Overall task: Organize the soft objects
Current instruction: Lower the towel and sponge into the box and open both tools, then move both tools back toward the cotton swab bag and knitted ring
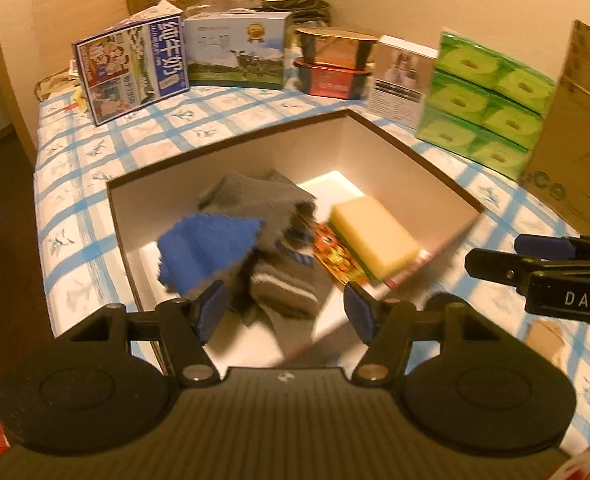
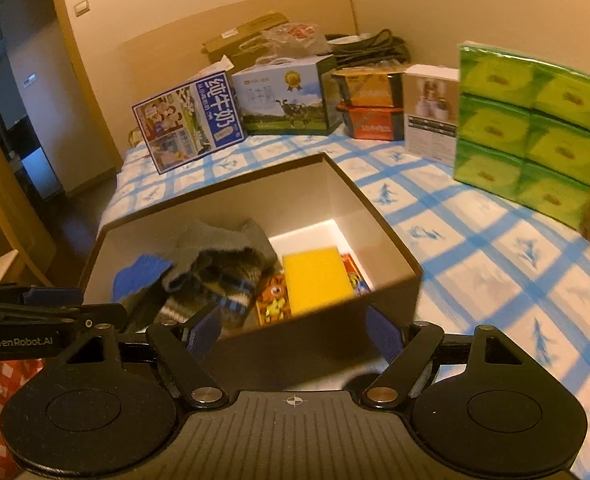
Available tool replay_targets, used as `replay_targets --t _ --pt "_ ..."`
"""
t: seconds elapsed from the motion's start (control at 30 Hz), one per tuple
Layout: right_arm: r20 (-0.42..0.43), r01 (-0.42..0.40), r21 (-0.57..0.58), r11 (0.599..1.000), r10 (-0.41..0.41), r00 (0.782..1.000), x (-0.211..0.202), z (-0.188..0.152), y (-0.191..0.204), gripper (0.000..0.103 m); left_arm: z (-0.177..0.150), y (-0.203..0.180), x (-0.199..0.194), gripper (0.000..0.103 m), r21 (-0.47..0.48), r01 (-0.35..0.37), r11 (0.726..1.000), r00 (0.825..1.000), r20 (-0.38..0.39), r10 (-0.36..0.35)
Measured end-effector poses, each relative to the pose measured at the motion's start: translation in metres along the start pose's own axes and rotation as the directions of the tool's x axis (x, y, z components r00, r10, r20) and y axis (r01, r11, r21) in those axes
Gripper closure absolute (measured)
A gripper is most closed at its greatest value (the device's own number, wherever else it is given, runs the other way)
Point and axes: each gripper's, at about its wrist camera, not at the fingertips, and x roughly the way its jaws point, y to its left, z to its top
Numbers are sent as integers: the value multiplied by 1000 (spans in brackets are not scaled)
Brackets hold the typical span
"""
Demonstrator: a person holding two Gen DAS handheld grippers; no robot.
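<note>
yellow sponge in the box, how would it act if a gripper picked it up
The sponge looks like a thick foam block, so it is probably light and would squash under a pinch. It lies flat on a colourful packet, so that packet may shift as the sponge is lifted.

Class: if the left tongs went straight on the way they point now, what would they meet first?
Probably the striped grey sock in the open box: it lies straight ahead between the open left tongs. Depth is uncertain.
</note>
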Motion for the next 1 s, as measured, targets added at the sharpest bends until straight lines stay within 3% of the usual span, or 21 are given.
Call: replay_targets --t 0.53,1.0 --pt "-44 60 133 989 -55 998 -97 -81 -10 24 -63 -39 -45 41 33 103 994 992 -69 -101" --pt "-75 130 196 972 -117 990 -151 -132 -20 24 -109 -86 -55 41 103 186 977 974 -148 -170"
